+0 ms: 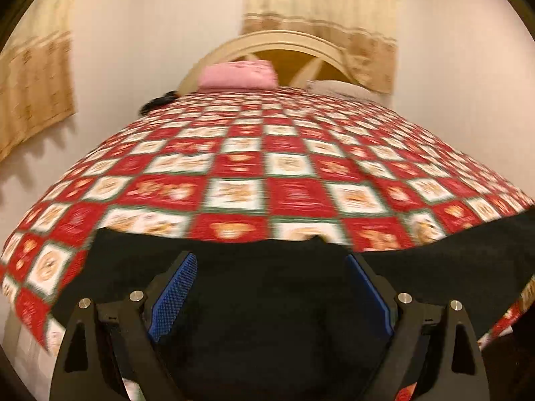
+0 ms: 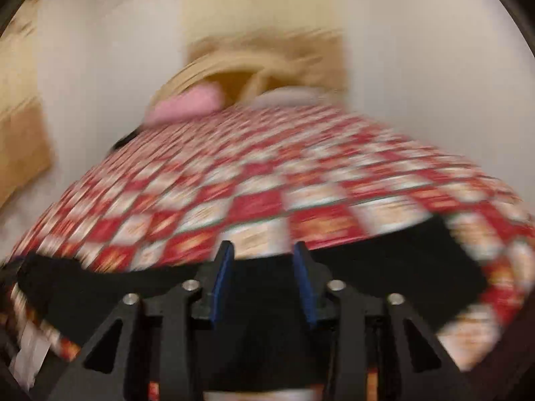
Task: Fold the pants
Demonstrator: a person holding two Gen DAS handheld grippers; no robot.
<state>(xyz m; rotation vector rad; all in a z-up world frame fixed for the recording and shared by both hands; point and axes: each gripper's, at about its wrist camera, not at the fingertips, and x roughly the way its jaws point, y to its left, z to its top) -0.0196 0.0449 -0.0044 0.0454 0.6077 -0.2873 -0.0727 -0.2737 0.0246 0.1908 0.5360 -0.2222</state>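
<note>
Black pants (image 1: pixel 267 287) lie across the near edge of the checkered bed (image 1: pixel 287 163). Left tool (image 1: pixel 269 260) spread wide above them. Right tool (image 2: pixel 264 250) spread narrower, gripping nothing; view blurred.

The right tool (image 2: pixel 263 250) is seen parted above black pants (image 2: pixel 384 267) laid across a red-checked bed (image 2: pixel 254 180), heavily blurred.
</note>
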